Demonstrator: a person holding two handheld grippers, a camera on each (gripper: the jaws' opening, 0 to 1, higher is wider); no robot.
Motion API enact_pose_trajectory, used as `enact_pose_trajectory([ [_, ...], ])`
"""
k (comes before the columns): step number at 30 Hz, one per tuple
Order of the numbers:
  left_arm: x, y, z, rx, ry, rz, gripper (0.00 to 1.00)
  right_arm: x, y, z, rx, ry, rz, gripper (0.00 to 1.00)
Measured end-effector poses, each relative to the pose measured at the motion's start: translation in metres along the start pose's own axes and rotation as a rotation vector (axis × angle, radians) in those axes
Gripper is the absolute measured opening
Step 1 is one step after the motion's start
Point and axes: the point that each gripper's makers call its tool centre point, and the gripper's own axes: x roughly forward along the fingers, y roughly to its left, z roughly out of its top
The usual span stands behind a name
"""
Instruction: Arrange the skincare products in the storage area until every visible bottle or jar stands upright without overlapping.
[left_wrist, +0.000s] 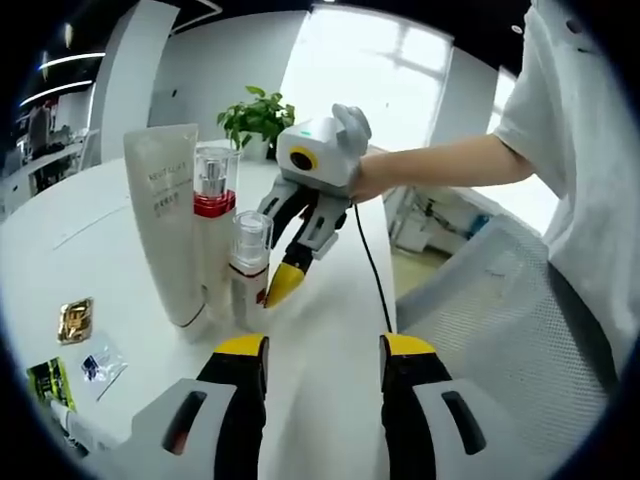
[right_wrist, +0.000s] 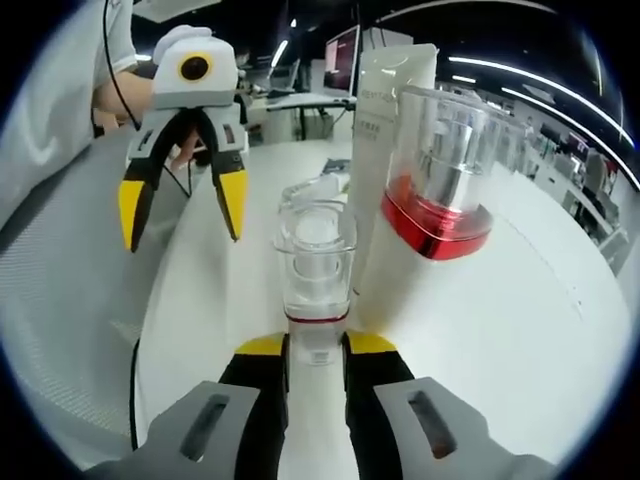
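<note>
Skincare products are grouped upright on the white surface (left_wrist: 330, 320): a tall white tube (left_wrist: 163, 215), a bottle with a red collar (left_wrist: 214, 205) touching it, and a small clear-capped bottle (left_wrist: 248, 270) just in front of them. The small bottle is clamped at its lower body between the yellow-tipped jaws of the right gripper (right_wrist: 315, 345), as seen in the right gripper view, where the red-collared bottle (right_wrist: 440, 185) and the tube (right_wrist: 385, 110) rise just behind it. The left gripper (left_wrist: 323, 348) is held apart from the group with its jaws spread and nothing between them. A few small sachets (left_wrist: 75, 320) lie nearer the surface's edge. A potted plant (left_wrist: 257, 118) stands at the far side.
</note>
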Motion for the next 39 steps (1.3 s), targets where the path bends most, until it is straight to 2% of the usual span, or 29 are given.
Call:
enact_pose_trajectory([
  [7,-0.008,0.000,0.000,-0.003,-0.002,0.022,0.38,-0.007,-0.001,-0.009,0.038,0.026,-0.029,0.28],
  [13,-0.019,0.010,-0.006,-0.023,0.013,0.108,0.44,-0.019,0.001,-0.006,0.079,0.022,-0.085,0.33],
  [18,-0.032,0.018,-0.010,-0.056,0.006,0.165,0.51,-0.026,0.006,-0.007,0.097,0.030,-0.123,0.42],
  [20,-0.037,0.023,-0.015,-0.069,0.018,0.217,0.51,-0.032,0.008,-0.005,0.095,0.033,-0.151,0.42],
  [22,-0.041,0.025,-0.018,-0.085,0.027,0.241,0.52,-0.037,0.012,-0.001,0.100,0.024,-0.166,0.43],
  [26,-0.054,0.030,-0.020,-0.126,0.007,0.298,0.60,-0.045,0.017,0.007,0.112,0.000,-0.205,0.48],
  [30,-0.066,0.032,-0.026,-0.234,0.012,0.336,0.70,-0.051,0.029,0.016,0.123,-0.012,-0.219,0.53],
  [34,-0.079,0.032,-0.033,-0.238,0.026,0.371,0.74,-0.057,0.037,0.027,0.157,-0.048,-0.242,0.58],
  [39,-0.096,0.027,-0.036,-0.265,0.005,0.412,0.76,-0.064,0.046,0.040,0.188,-0.096,-0.266,0.65],
])
